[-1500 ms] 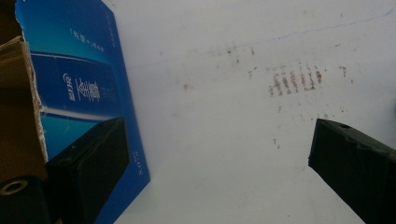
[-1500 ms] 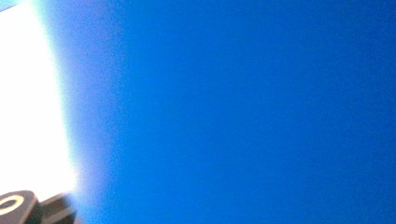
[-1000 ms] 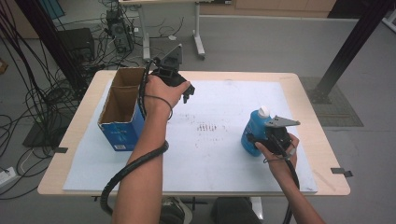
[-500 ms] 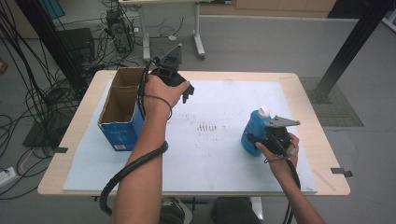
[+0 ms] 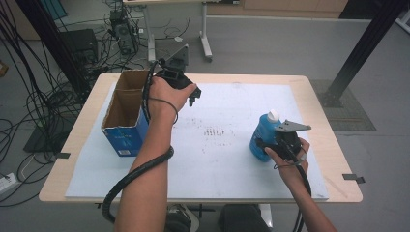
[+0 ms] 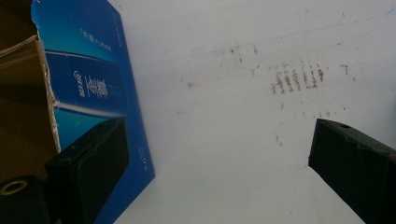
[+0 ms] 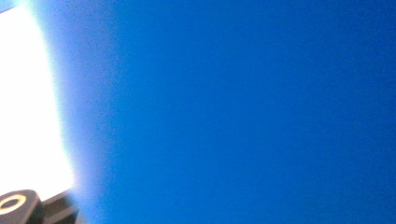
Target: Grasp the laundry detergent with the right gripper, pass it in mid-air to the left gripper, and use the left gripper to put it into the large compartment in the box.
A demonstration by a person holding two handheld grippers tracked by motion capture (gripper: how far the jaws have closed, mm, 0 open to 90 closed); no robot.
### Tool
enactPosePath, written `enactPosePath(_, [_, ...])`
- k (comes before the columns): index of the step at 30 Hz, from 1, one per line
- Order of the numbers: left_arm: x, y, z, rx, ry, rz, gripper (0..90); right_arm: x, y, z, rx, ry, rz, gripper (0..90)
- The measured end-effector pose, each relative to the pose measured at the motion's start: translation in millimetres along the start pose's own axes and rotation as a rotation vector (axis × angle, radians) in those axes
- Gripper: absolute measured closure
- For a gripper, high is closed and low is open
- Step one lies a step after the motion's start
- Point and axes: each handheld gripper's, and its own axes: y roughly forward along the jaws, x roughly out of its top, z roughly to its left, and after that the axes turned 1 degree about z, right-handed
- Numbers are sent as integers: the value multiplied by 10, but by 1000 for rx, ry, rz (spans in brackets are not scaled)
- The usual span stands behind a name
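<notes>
Seen from the high view, a person works at a wooden counter (image 5: 319,89) covered by a white sheet (image 5: 232,159) marked with faint reddish smudges (image 5: 215,131) near its middle. The right gripper (image 5: 270,143), held in the right hand (image 5: 286,157) at the near right of the sheet, has its fingers clamped on a blue bottle (image 5: 263,135) with a white cap; the bottle stands upright on the sheet, just left of that hand. The left gripper (image 5: 192,96) is held above the far left part of the sheet in the left hand (image 5: 164,96), beside an open cardboard box (image 5: 126,108) with blue printed sides that stands at the sheet's left edge. A black cable (image 5: 133,176) trails from the left gripper along the forearm towards the near edge.

The left gripper view looks down on the white sheet (image 6: 243,154) between two black fingers (image 6: 93,158) set wide apart, with nothing between them. The blue printed wall of the box (image 6: 88,84) rises at the left, its torn cardboard edge beside it, and the reddish smudges (image 6: 296,77) lie further off on the sheet.

The right gripper view is pressed close against the blue bottle (image 7: 243,112), a blurred blue surface, with a strip of the bright sheet (image 7: 28,102) at the left.
</notes>
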Motion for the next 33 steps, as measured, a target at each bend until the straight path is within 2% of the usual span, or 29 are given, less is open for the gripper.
enactPosePath(33, [21,-22,-31,4,9,4,57,-1,-3,-3,3,1,0,437])
